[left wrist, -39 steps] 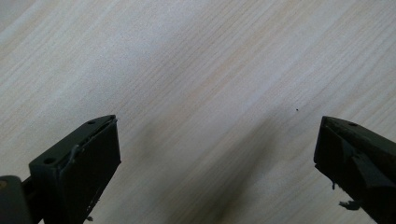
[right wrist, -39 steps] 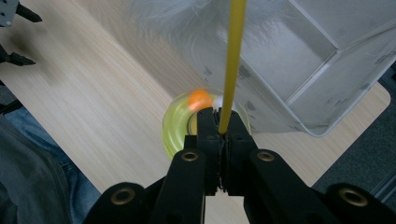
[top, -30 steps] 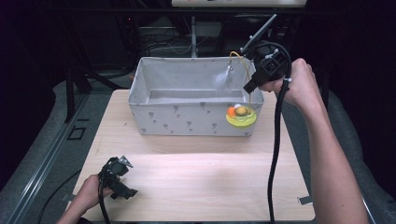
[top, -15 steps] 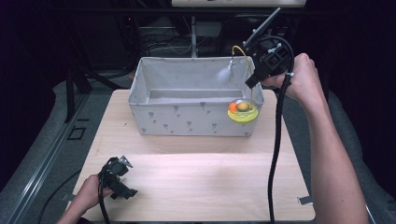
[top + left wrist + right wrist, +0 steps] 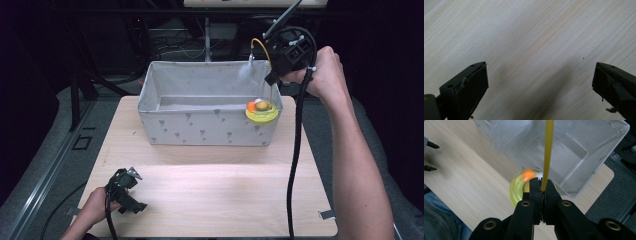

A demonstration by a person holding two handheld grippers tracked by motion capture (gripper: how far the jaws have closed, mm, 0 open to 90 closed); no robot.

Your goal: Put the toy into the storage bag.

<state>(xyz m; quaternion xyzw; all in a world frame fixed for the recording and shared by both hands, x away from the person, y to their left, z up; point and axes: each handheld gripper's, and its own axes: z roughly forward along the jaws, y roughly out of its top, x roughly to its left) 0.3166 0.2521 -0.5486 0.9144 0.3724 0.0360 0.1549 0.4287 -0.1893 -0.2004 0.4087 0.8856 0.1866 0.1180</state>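
A: What is the biggest thing below the right gripper (image 5: pixel 272 75)?

B: The wooden table (image 5: pixel 210 200). It spreads out under both hands. On its far half stands a grey fabric bin (image 5: pixel 200 127), open at the top, just left of and below the right gripper in the high view.

A: And the left gripper (image 5: pixel 540 82)?

B: It sits low over the near left corner of the table, well apart from the bin. Its jaws stand wide apart with bare wood between them, nothing held.

A: What does the right gripper hold?

B: Its jaws are pressed together on a thin yellow rod (image 5: pixel 547 152). In the right gripper view the rod runs straight up out of the jaw tips, with a pale, blurred feathery tuft (image 5: pixel 511 132) beyond it, over the bin.

A: Where is the rest of the toy?

B: A yellow-green ring base (image 5: pixel 261 116) hangs right under the gripper, at the bin's near right corner. Whether it touches the rim I cannot tell.

A: Anything smaller?

B: An orange ball (image 5: pixel 251 106) sits on that ring, just beside the rod.
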